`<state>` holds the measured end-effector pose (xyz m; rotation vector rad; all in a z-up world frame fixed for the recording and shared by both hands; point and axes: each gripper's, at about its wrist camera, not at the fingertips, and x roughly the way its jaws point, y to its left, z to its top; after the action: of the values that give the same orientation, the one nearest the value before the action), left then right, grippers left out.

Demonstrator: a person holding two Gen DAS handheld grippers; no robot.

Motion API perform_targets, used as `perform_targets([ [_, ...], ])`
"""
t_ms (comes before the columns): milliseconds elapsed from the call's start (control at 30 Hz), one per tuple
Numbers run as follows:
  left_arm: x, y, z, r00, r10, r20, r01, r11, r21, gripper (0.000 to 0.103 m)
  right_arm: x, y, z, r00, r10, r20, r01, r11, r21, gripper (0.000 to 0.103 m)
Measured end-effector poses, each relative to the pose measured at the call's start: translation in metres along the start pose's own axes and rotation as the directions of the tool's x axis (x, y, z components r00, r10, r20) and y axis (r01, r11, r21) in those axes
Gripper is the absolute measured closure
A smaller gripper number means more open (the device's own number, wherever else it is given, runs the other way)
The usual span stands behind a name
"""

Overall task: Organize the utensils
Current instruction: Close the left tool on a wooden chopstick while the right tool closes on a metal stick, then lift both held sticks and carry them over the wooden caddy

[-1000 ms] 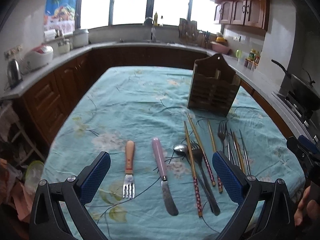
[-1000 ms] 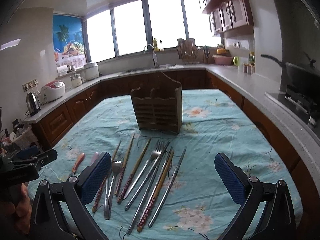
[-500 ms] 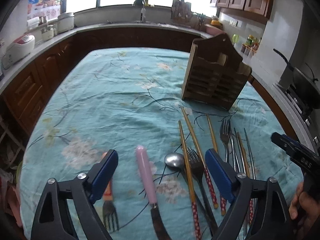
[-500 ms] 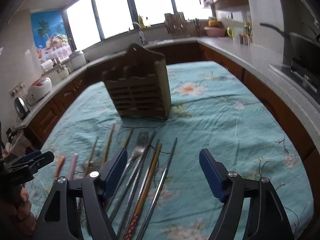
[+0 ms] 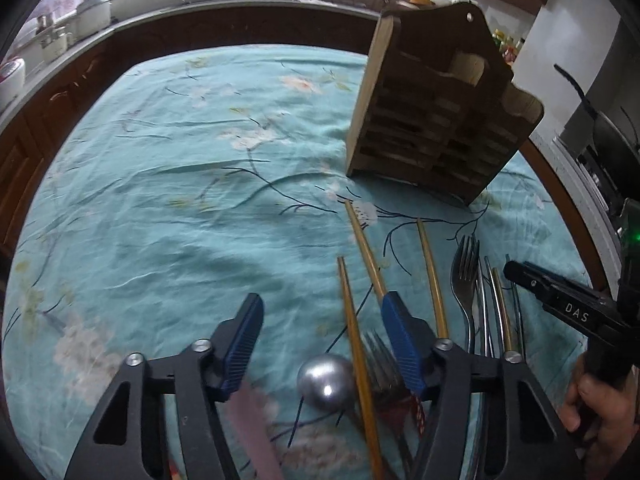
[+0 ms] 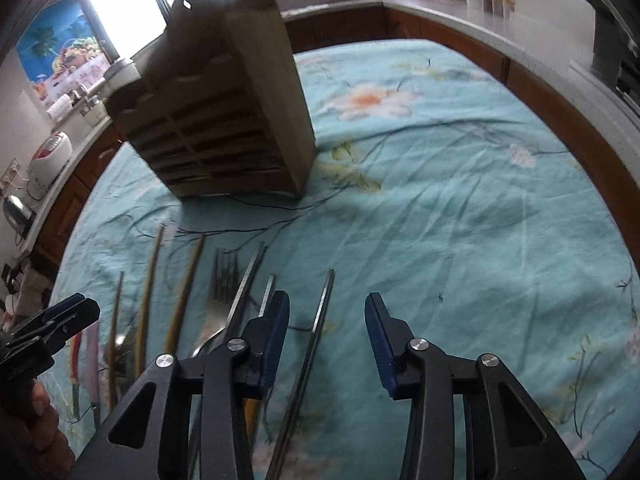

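- Right gripper (image 6: 326, 336) — jaws part open, holding nothing; they have just been closing. One metal chopstick (image 6: 316, 340) lies between them, untouched by either pad, its long axis running from the near edge of the tabletop (image 6: 460, 208) toward the wooden holder (image 6: 224, 120).
- Left gripper (image 5: 320, 344) — jaws part open, just been closing, gripping nothing; a bamboo chopstick (image 5: 352, 320) and spoon bowl (image 5: 326, 382) sit in the gap, the right pad over a second stick.
- Nearer hand for the metal chopstick: the right; the left works the row's other end.
- Holder — upright beyond the utensil row, toward the far edge.
- Against the earlier frames: both grippers lower and closer to the row, the holder larger in view, the jaws narrower.
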<state>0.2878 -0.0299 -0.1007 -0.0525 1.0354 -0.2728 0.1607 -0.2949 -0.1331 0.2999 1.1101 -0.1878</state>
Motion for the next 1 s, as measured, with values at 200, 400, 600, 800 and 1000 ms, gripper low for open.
perform_targets([
  [200, 0.03, 0.0, 0.01, 0.998, -0.033, -0.061, 0.033, 0.999, -0.004, 0.075, 0.006, 0.012, 0.007, 0.998, -0.065, -0.001, 0.065, 0.995, -0.07, 0.067],
  [400, 0.034, 0.0, 0.012, 0.997, -0.052, -0.063, 0.051, 0.999, -0.006, 0.094, 0.01, 0.032, 0.0, 0.989, -0.146, 0.034, 0.149, 0.971, -0.184, 0.087],
  [600, 0.006, 0.005, 0.01, 0.997, -0.078, -0.018, 0.078, 0.997, -0.022, 0.099, 0.003, 0.025, 0.001, 0.999, -0.04, 0.023, 0.043, 0.992, -0.115, 0.099],
  [800, -0.033, 0.007, 0.005, 0.994, -0.102, 0.032, 0.103, 0.994, -0.03, 0.099, -0.031, 0.015, 0.007, 0.996, 0.073, 0.056, -0.07, 0.997, -0.043, 0.099],
  [1000, -0.074, 0.003, -0.003, 0.989, -0.119, 0.083, 0.121, 0.993, -0.012, 0.099, -0.066, 0.016, 0.013, 0.986, 0.119, 0.118, -0.115, 0.992, -0.042, 0.1],
])
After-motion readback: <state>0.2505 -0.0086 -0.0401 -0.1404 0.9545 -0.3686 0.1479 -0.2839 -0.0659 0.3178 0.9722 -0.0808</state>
